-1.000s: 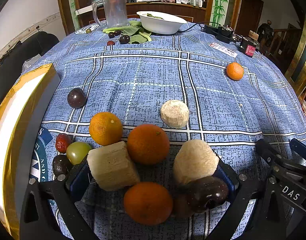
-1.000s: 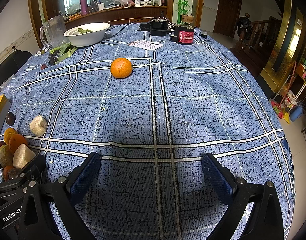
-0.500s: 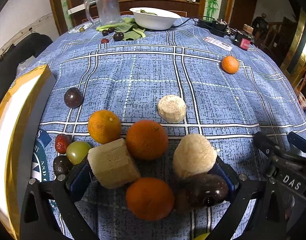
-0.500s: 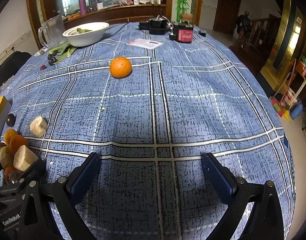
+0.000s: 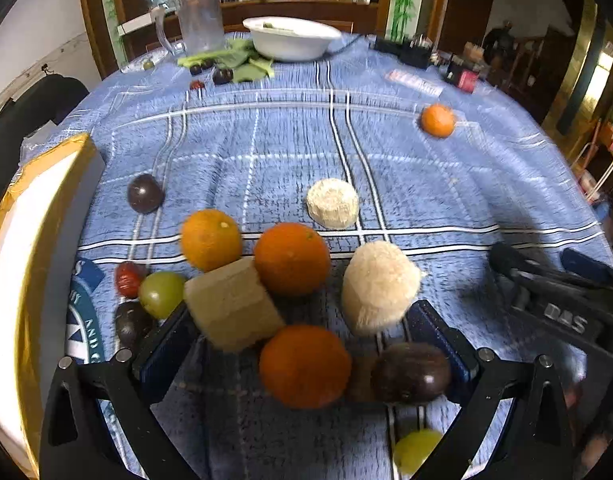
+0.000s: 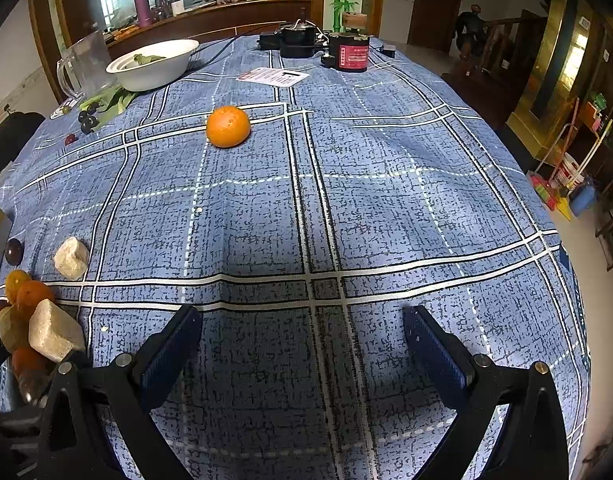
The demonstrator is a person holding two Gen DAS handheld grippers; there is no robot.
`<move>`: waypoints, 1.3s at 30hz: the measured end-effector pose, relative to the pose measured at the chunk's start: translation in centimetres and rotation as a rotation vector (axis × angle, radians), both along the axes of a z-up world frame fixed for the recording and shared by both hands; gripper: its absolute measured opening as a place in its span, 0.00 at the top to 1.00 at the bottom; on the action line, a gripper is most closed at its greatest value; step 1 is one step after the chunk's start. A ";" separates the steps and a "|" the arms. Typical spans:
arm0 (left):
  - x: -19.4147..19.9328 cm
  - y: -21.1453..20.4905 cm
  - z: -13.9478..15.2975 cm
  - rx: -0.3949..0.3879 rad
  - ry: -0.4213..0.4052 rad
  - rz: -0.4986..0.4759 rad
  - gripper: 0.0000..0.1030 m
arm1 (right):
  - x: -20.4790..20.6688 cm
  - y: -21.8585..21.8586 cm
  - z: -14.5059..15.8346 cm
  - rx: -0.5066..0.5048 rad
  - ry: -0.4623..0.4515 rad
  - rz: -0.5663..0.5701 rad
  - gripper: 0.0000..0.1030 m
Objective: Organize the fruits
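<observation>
Pulling back, the spread left gripper point(image 5: 302, 344) now reveals a green grape point(image 5: 416, 450) at 5 o'clock; the right gripper point(image 6: 302, 344) stays spread, empty.

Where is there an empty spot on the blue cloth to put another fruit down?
The widest bare patch of tablecloth lies between the lone orange and the open right gripper. It is crowded by the left gripper, where oranges, pale chunks, grapes and a dark fruit bunch beside the box.
</observation>
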State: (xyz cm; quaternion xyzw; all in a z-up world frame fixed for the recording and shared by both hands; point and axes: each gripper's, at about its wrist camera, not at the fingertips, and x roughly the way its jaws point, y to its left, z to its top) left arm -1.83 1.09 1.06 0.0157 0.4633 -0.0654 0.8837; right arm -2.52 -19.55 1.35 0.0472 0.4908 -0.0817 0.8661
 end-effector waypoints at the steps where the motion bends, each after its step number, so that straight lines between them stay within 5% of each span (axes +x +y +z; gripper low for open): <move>1: -0.6 0.5 0.7 -0.008 -0.035 0.001 0.00 | 0.1 0.0 0.0 -0.001 0.000 -0.001 0.01; 9: -4.5 6.9 6.7 -0.082 -0.254 0.039 0.00 | 0.0 0.0 -0.1 -0.001 -0.007 0.003 0.01; 15: -7.9 13.4 10.2 0.013 -0.369 0.179 0.00 | 0.2 0.1 0.0 -0.009 0.000 -0.015 0.01; 19: -9.5 16.6 11.7 -0.003 -0.414 0.229 0.00 | 0.5 0.0 0.2 -0.013 0.016 -0.004 0.01; 30: -11.2 14.9 9.4 -0.102 -0.341 0.115 0.00 | -8.8 2.4 8.9 0.027 -0.438 0.091 0.01; 39: -11.6 11.1 7.0 -0.065 -0.283 0.018 0.00 | -10.4 4.2 6.1 0.151 -0.270 0.202 0.01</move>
